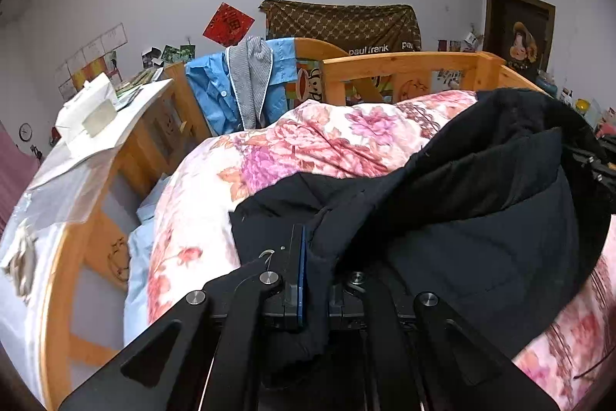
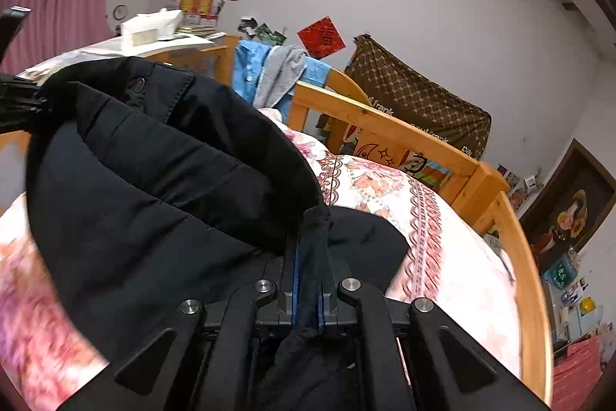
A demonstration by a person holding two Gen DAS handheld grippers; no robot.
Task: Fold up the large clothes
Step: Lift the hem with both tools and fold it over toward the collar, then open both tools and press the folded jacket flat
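Note:
A large black padded jacket [image 1: 481,218] hangs between my two grippers above a floral quilt [image 1: 308,141] on the bed. My left gripper [image 1: 315,257] is shut on one edge of the jacket, with cloth bunched over its right finger. In the right wrist view the jacket [image 2: 154,187] fills the left and centre. My right gripper [image 2: 308,249] is shut on another edge of it, the fabric squeezed between the blue pads [image 2: 295,268]. The other gripper shows at the far left of the right wrist view [image 2: 15,103].
A wooden bed rail [image 1: 404,64] runs around the bed, also in the right wrist view [image 2: 385,130]. A blue shirt and grey garment [image 1: 250,83] hang over it. A white-covered desk [image 1: 96,141] with boxes stands to the left. A brown cloth [image 1: 342,22] hangs on the wall.

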